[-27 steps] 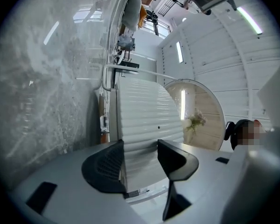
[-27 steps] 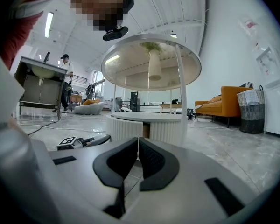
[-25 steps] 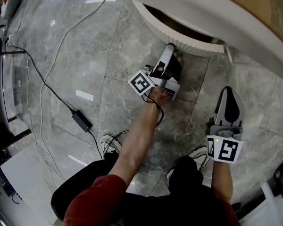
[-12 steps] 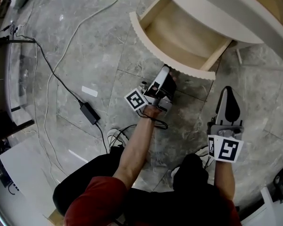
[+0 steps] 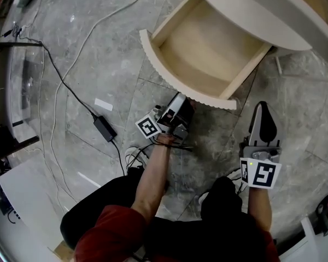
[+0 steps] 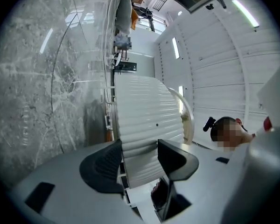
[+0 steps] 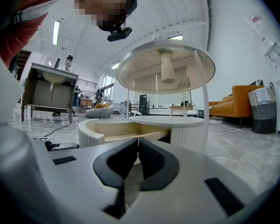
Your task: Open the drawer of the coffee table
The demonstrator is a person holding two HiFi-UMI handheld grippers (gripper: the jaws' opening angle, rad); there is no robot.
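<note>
Left gripper (image 6: 139,144) clamped wide on the ribbed front of the drawer (image 5: 208,53); jaw tips hidden under that front in head view. Drawer stands pulled out of coffee table (image 5: 251,7), tabletop cut off at frame edge. Right gripper (image 7: 138,141) pinched closed, empty.

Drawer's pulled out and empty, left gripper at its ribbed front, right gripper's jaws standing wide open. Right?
Not quite: the right gripper has its jaws closed together with nothing between them, as the right gripper view shows. The drawer is pulled out and empty, with the left gripper at its ribbed front.
</note>
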